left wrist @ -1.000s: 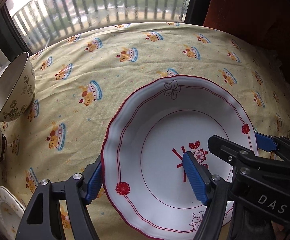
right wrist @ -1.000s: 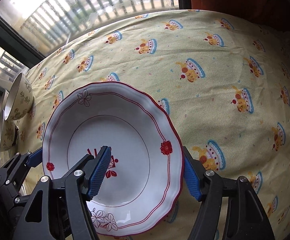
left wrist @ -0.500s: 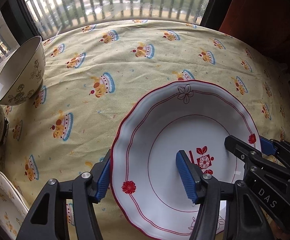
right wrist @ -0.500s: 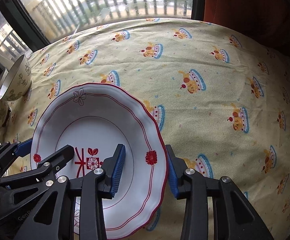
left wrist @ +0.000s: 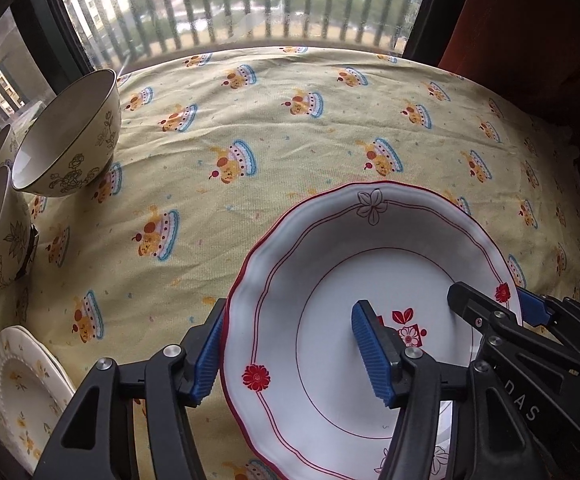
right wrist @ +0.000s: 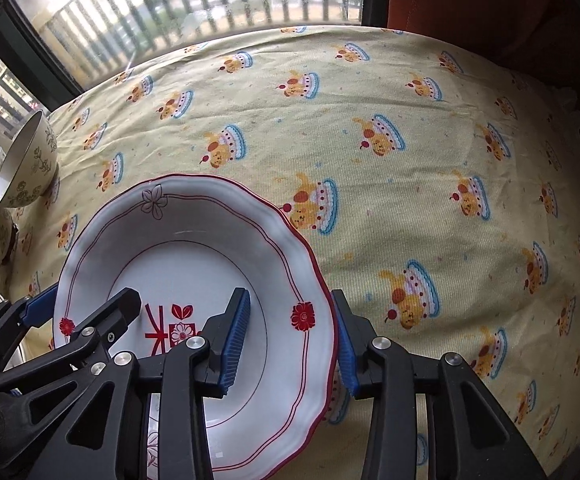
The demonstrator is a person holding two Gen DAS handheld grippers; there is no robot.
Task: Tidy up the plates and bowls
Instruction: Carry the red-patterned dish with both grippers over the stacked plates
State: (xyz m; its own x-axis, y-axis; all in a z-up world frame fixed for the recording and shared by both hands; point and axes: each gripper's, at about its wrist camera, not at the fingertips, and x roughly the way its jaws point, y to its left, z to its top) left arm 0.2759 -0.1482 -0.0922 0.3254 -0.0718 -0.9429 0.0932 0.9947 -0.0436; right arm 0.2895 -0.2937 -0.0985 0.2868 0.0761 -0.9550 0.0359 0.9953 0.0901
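Both grippers clamp the plate (left wrist: 330, 288) by opposite rim edges: the left gripper (left wrist: 290, 354) on its left edge, the right gripper (right wrist: 290, 340) on its right. The plate sits tilted over the near tablecloth (left wrist: 290, 128). Bowls (left wrist: 69, 136) stand far left.
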